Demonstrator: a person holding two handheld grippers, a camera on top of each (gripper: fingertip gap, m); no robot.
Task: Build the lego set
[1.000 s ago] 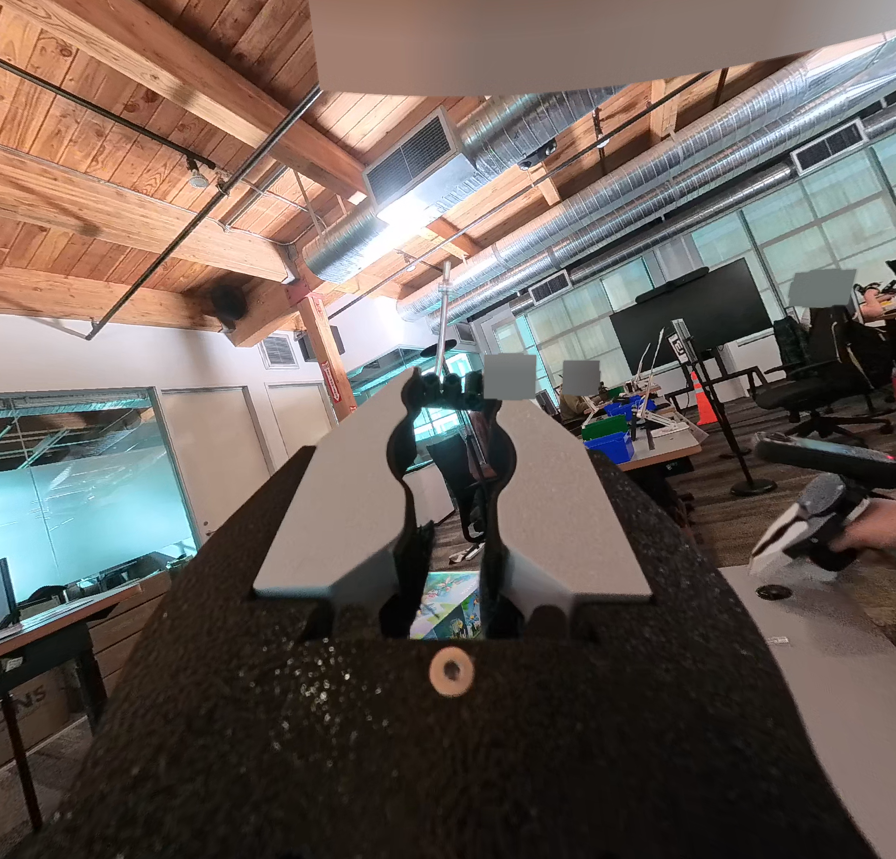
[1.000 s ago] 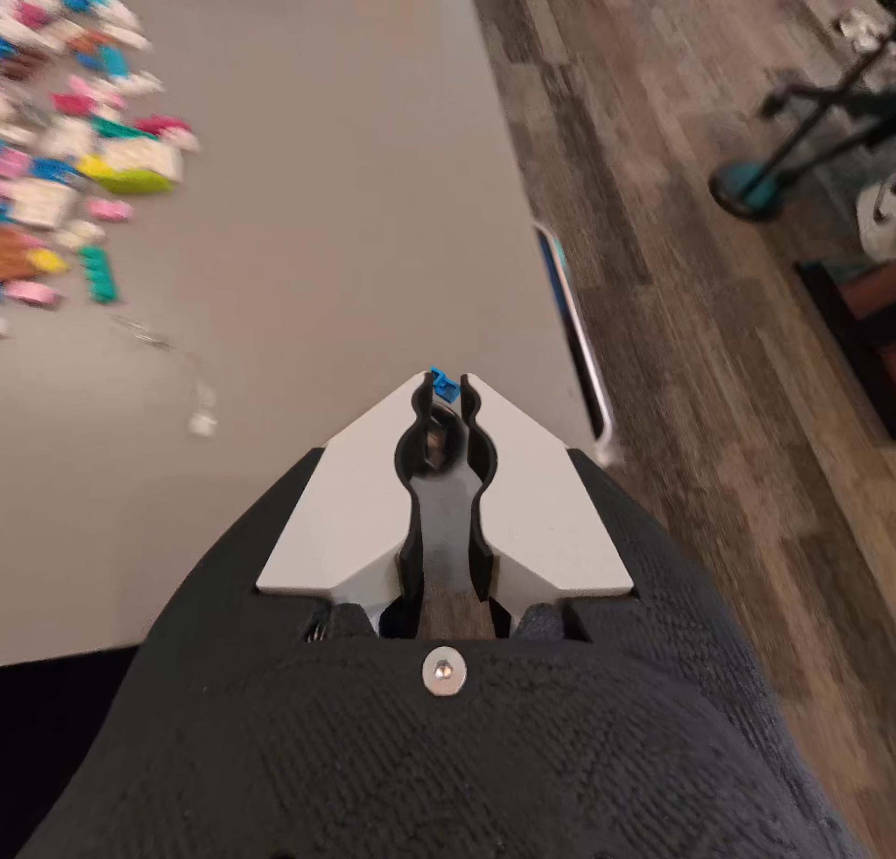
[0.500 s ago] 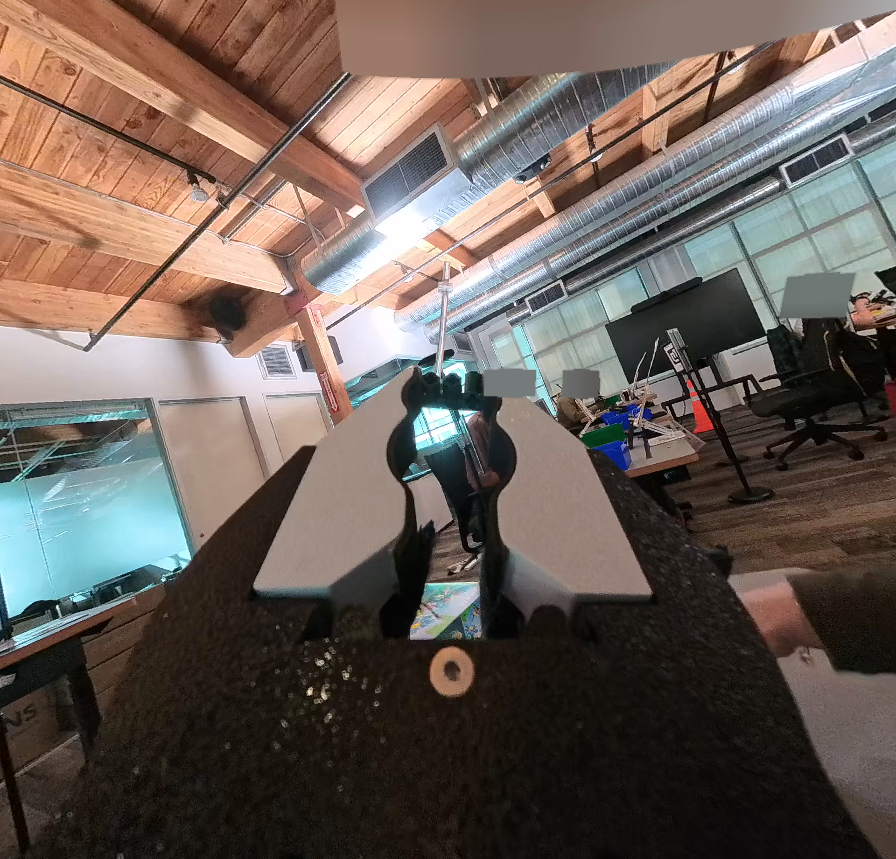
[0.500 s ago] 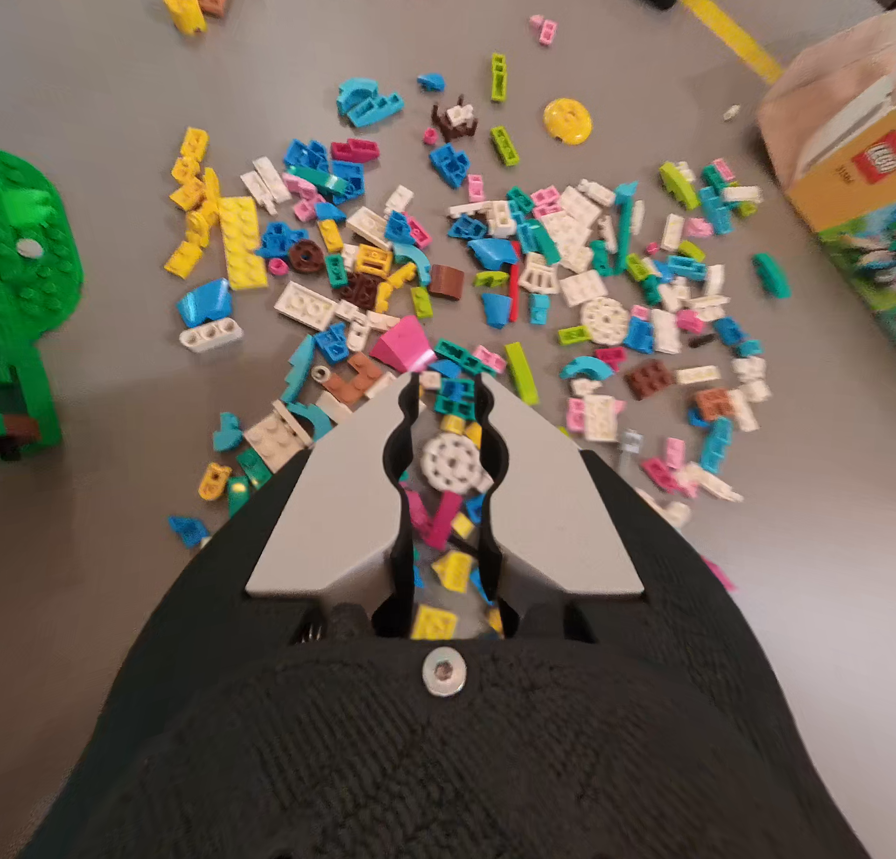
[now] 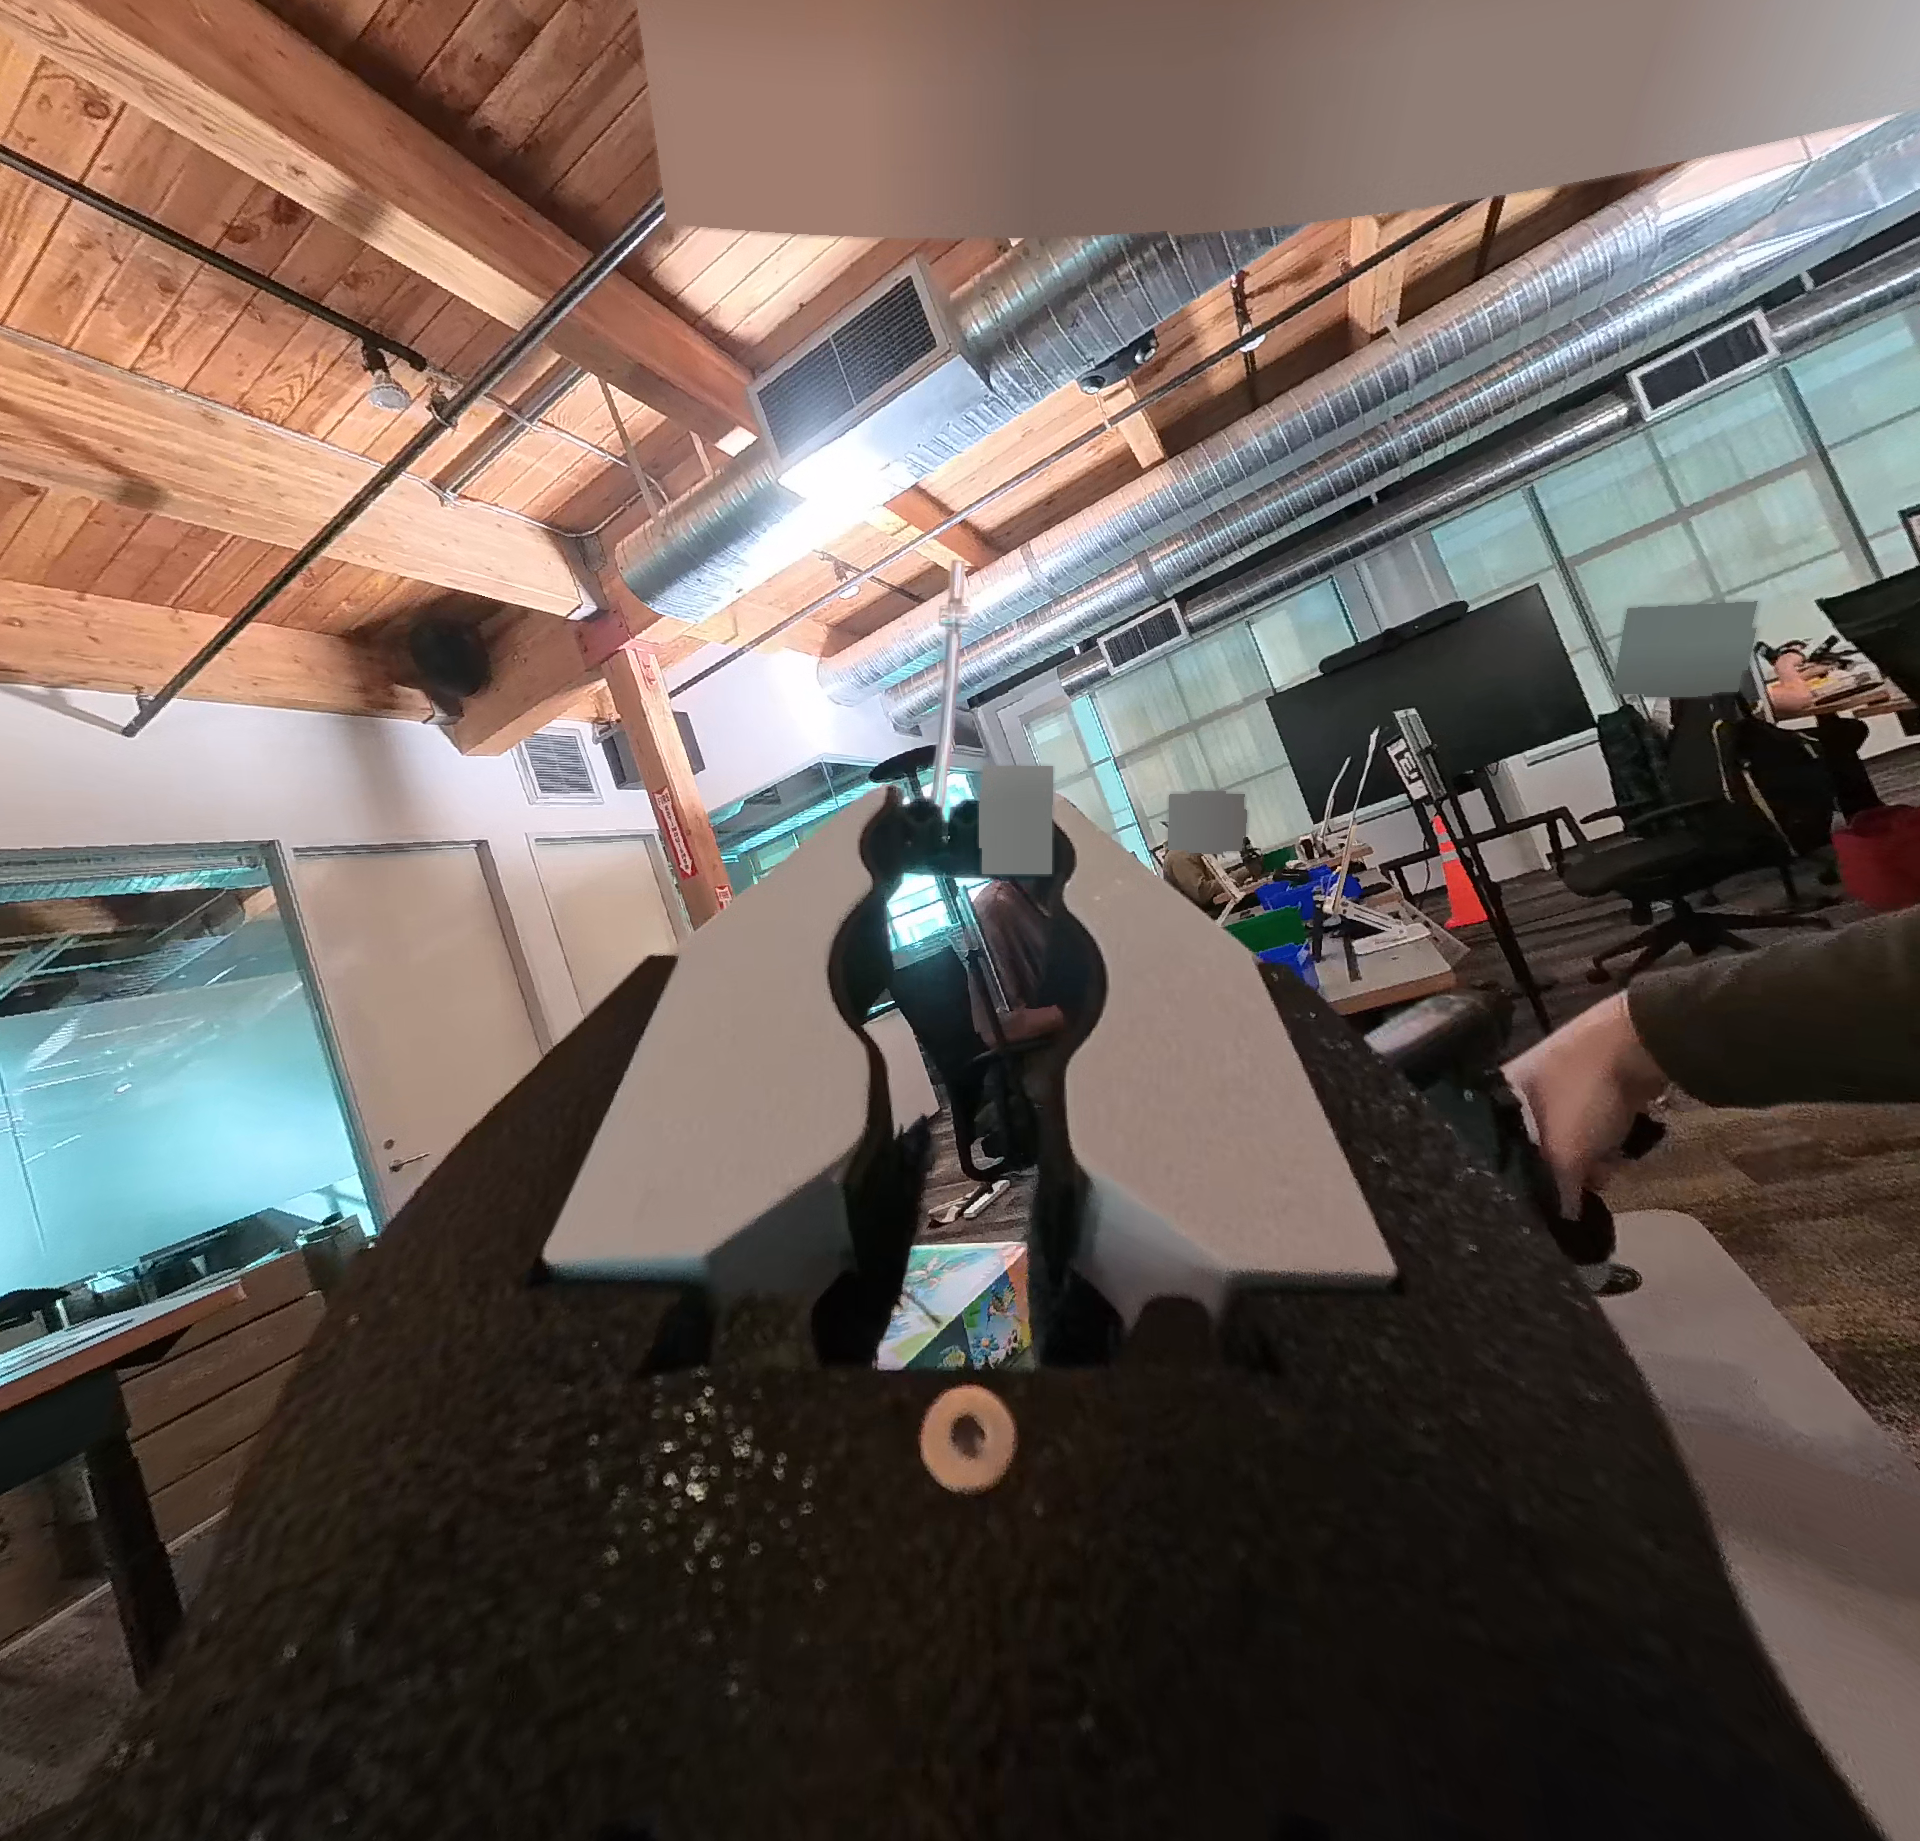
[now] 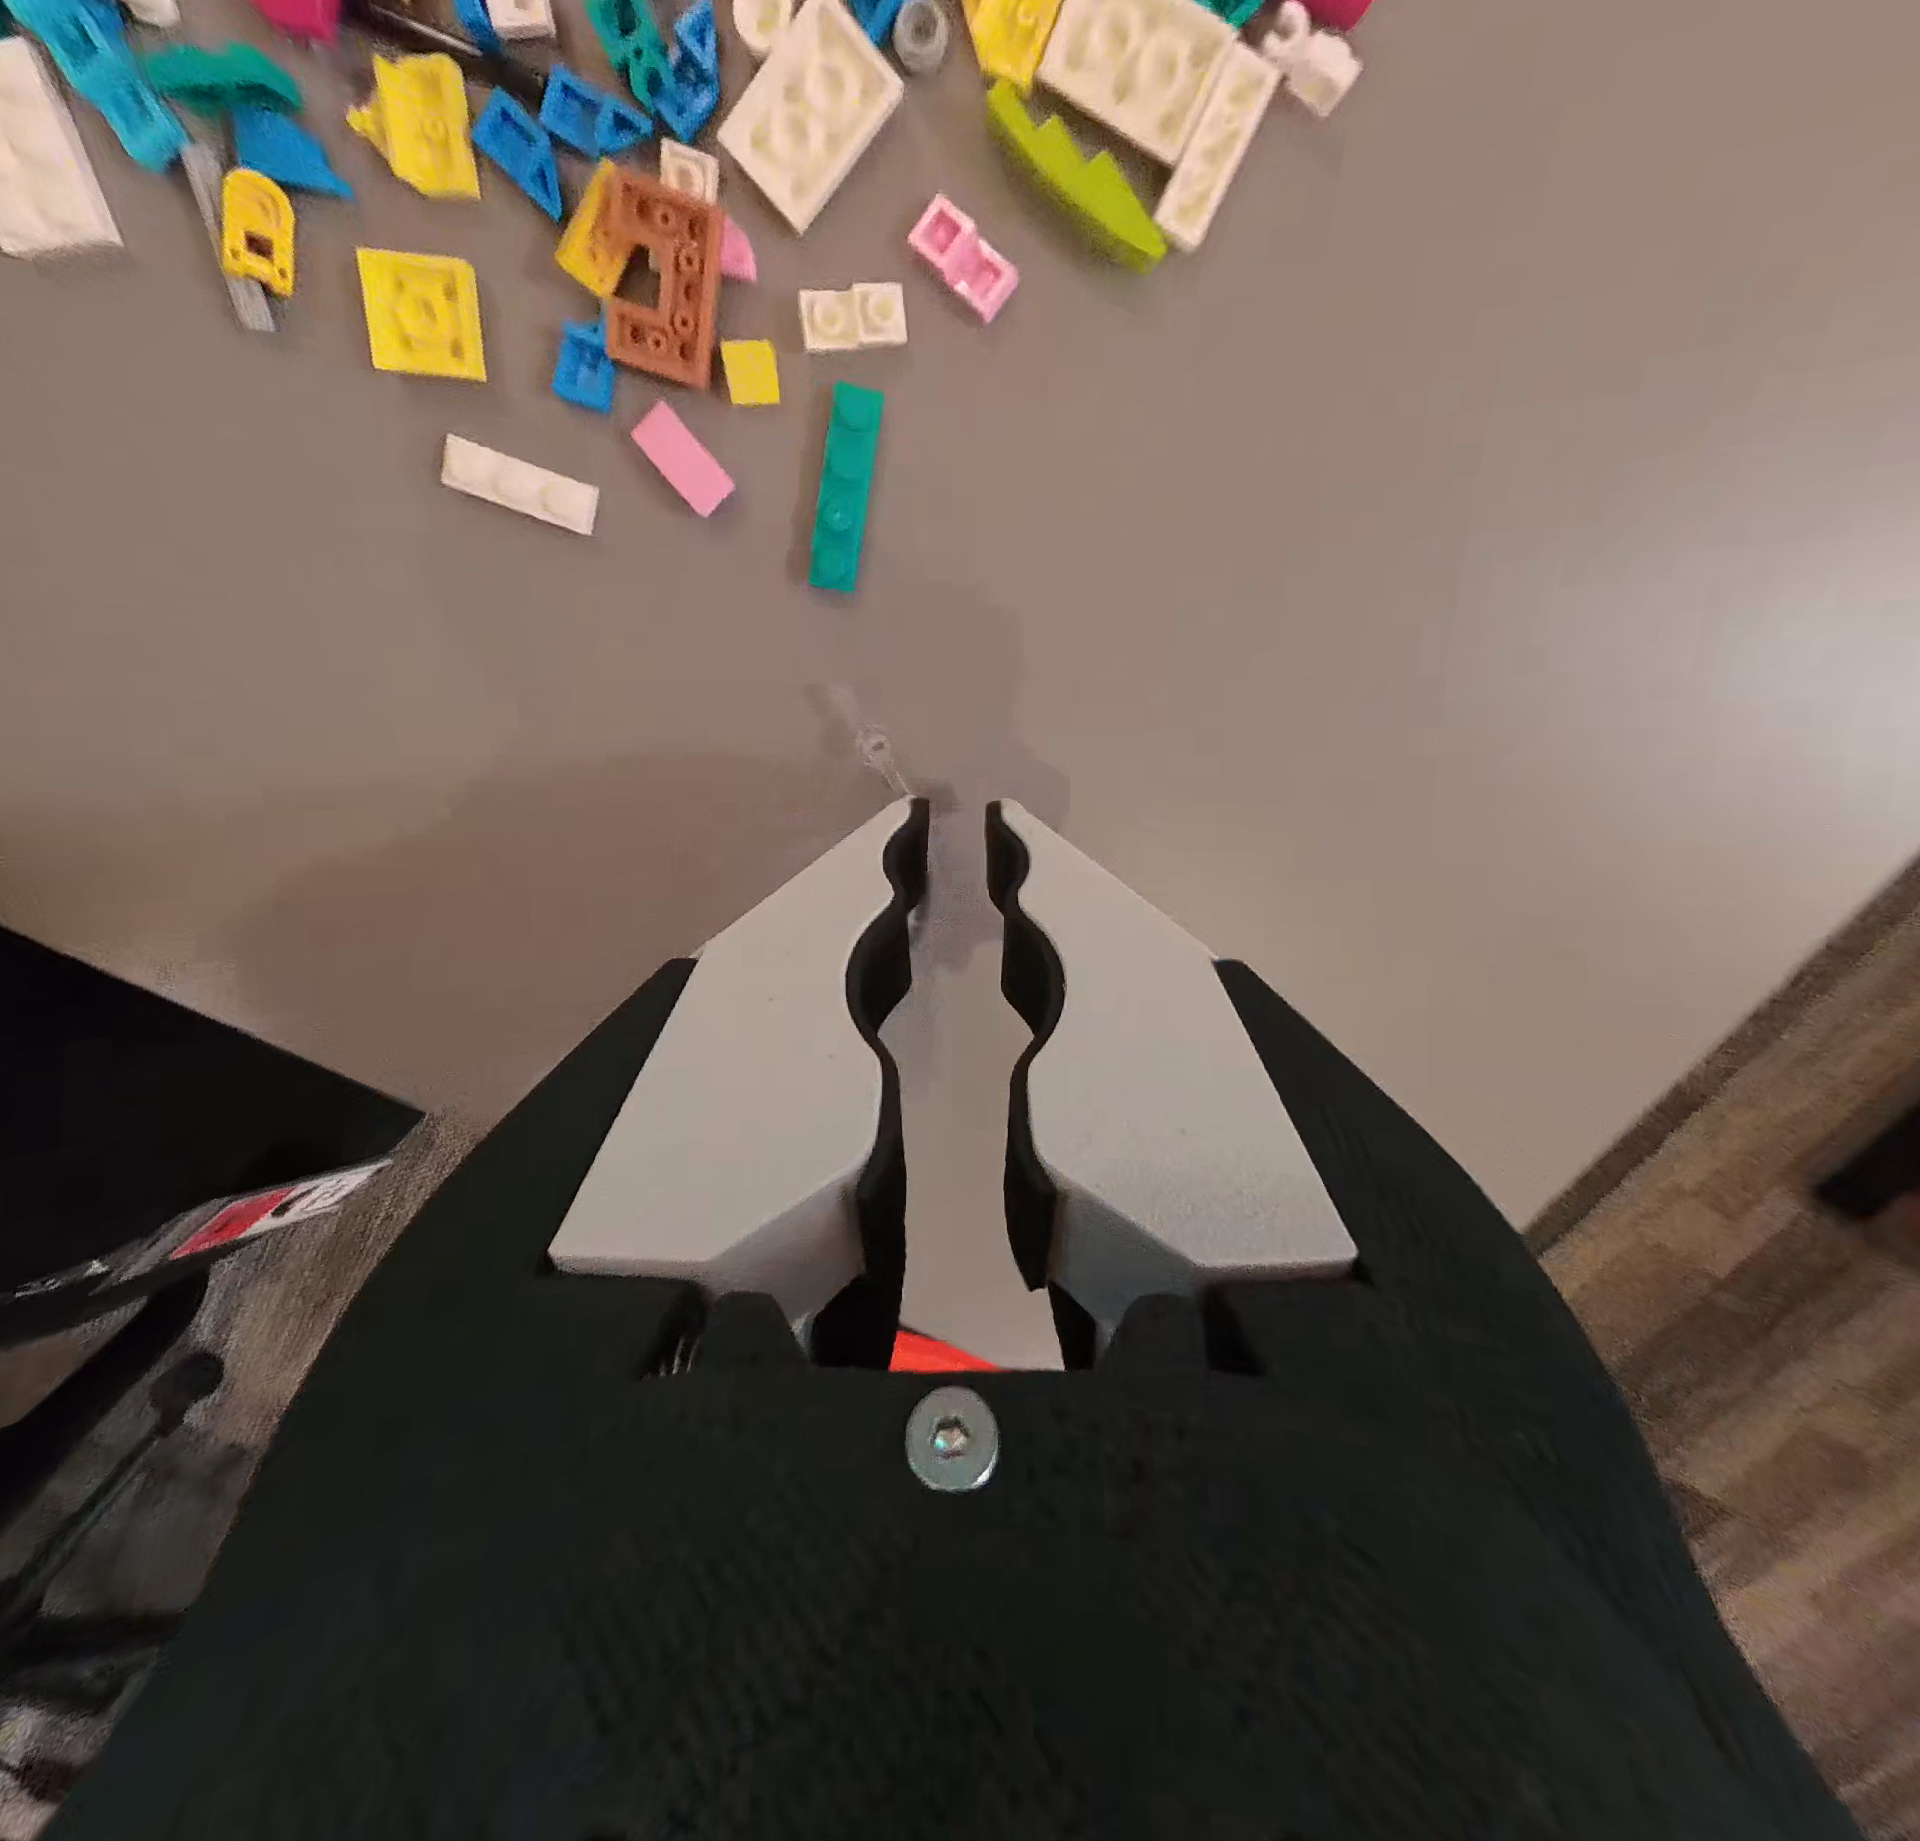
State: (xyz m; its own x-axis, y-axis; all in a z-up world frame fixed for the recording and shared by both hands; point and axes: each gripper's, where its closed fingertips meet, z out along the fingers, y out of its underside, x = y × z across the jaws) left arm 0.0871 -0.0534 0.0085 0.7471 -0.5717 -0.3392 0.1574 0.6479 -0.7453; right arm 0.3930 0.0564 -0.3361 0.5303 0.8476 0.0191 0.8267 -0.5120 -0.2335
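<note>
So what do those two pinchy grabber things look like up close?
Both look the same. The right gripper has a rough black body, two pale grey wedge-shaped fingers with wavy black inner edges, and a silver screw. The left gripper matches, with a pale washer instead. The person's sleeve is dark olive.

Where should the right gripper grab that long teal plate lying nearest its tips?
Probably across the teal plate's narrow width, near mid-length, with the right gripper coming straight down from above. It lies flat on the grey table, long axis pointing roughly toward the gripper, and both long edges are clear of the pink tile.
</note>
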